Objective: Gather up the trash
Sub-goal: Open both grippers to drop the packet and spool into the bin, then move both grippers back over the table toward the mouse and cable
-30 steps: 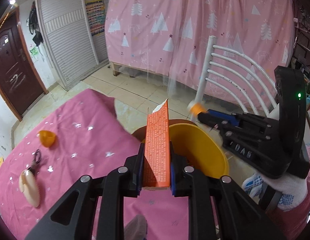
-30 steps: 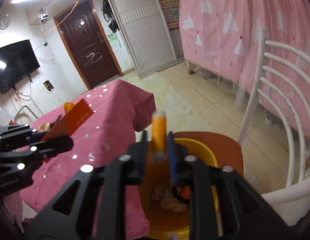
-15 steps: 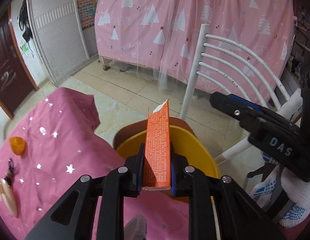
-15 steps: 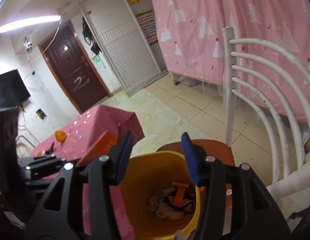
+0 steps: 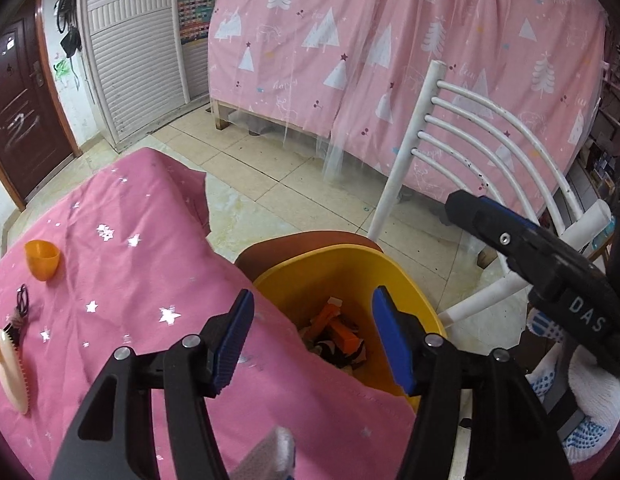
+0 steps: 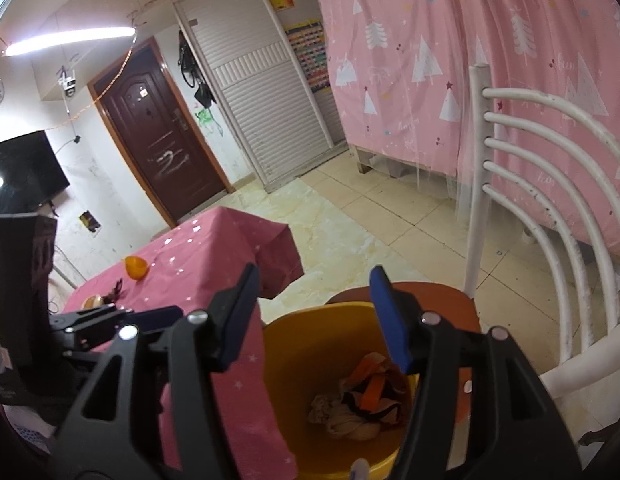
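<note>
Beside the pink-clothed counter (image 5: 121,280), a yellow bin (image 6: 305,364) on a brown-seated white chair (image 6: 542,240) holds crumpled wrappers and the orange carton (image 5: 342,330), while above it the left tongs (image 5: 312,340) and right tongs (image 6: 316,320), jaws just opened, stand half apart and empty.

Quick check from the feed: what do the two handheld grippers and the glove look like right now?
Both are matte black plastic with silver pivot screws and blue ribbed pads inside the fingers. The left gripper and right gripper match. In the left wrist view the right gripper's body carries white letters "DAS". The hand under it wears a white knit glove with blue dots. No cables show.
</note>
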